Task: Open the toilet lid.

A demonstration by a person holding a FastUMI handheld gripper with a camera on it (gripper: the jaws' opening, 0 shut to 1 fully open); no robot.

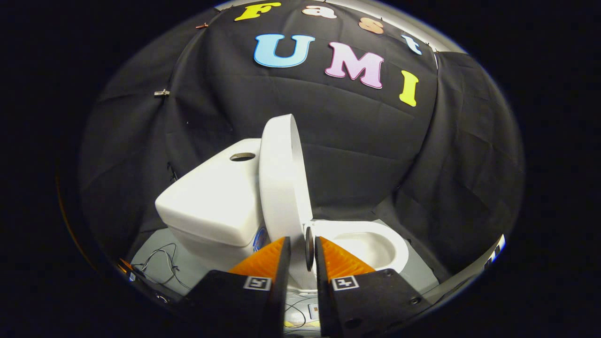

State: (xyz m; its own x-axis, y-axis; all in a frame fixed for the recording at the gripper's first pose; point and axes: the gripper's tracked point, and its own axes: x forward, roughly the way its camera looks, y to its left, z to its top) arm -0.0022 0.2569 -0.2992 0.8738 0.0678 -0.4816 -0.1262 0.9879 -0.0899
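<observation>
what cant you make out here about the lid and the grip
- Gripper contact: the fingers sit close around the lid near its hinge end; whether both press it is unclear.
- Seat: not distinguishable from the bowl rim.
- Tank far side: hidden behind the raised lid.

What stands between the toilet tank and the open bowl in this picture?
The raised toilet lid stands upright between tank and bowl, in the gripper view; the gripper is nearly closed around its lower edge.

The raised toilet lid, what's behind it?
The white tank stands directly behind the upright toilet lid, with a round hole in its top. The lid hides the tank's near side and the hinge. The gripper sits just before the lid's base, jaws narrowly apart.
</observation>
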